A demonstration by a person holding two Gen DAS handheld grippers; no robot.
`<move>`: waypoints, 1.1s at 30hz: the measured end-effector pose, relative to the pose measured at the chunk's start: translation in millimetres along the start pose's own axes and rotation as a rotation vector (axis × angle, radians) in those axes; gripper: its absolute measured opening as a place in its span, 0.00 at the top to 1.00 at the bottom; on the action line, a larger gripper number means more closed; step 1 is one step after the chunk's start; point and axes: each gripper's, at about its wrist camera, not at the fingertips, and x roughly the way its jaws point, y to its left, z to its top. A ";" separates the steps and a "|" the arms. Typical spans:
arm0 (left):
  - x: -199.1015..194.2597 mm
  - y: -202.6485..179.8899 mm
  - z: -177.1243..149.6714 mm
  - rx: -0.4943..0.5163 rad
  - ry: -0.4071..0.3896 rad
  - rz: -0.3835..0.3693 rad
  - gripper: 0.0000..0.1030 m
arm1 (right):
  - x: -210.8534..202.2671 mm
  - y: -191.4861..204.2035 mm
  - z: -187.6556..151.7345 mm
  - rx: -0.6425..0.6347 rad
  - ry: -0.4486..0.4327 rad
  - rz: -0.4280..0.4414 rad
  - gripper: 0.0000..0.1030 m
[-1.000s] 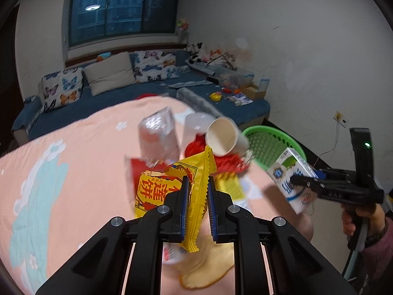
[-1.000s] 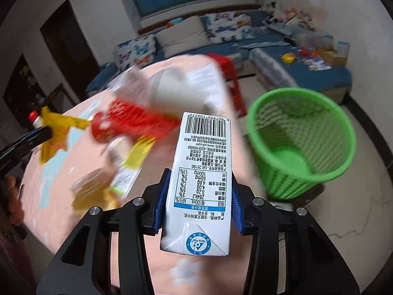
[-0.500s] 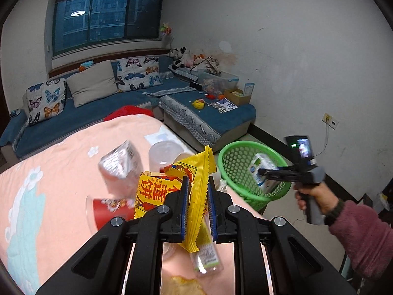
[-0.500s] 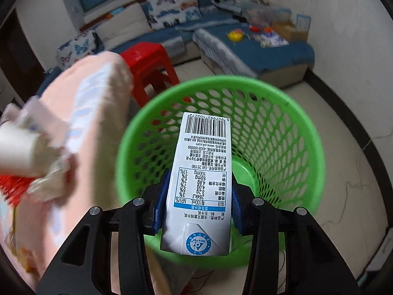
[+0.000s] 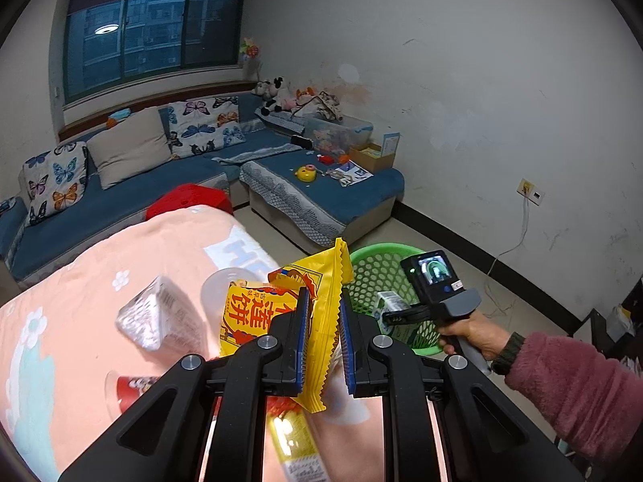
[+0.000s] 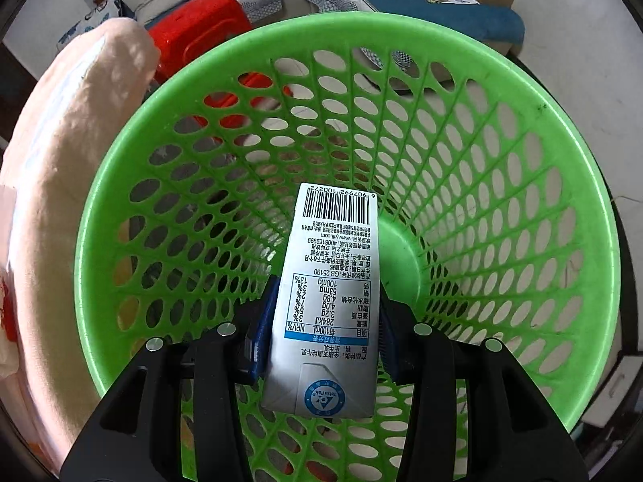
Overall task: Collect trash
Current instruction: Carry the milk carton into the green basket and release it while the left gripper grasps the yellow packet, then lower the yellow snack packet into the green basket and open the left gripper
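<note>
My left gripper (image 5: 324, 333) is shut on a yellow snack wrapper (image 5: 277, 313) and holds it above the pink-clothed table (image 5: 80, 281). My right gripper (image 6: 321, 321) is shut on a white milk carton (image 6: 329, 281) and holds it inside the mouth of the green mesh trash basket (image 6: 502, 184). In the left wrist view the basket (image 5: 373, 269) stands on the floor right of the table, with the right gripper (image 5: 392, 315) and carton (image 5: 388, 307) over it. A foil bag (image 5: 148, 313), a clear cup (image 5: 229, 285) and a red cup (image 5: 136, 389) lie on the table.
A red stool (image 6: 201, 36) stands behind the basket beside the table edge (image 6: 72, 128). A blue sofa (image 5: 281, 168) with cushions and toys runs along the back wall. A cable and wall socket (image 5: 530, 193) are at the right.
The right gripper has carried the milk carton from over the table down into the mouth of the green basket. The left gripper has lifted and drifted right with the yellow wrapper.
</note>
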 end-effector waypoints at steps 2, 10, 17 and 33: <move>2.6 -7.0 6.3 0.012 -0.005 -0.013 0.87 | 3.8 4.3 7.1 -0.003 0.010 -0.009 0.57; 15.4 -29.7 35.1 0.038 -0.025 -0.058 0.87 | 1.8 -2.7 10.4 0.027 -0.014 0.016 0.56; 40.1 -60.2 59.3 0.082 -0.018 -0.106 0.87 | -52.9 -22.1 -7.8 0.025 -0.115 0.042 0.56; 134.5 -114.9 55.9 0.046 0.141 -0.214 0.85 | -153.9 -76.4 -82.8 0.026 -0.328 0.024 0.52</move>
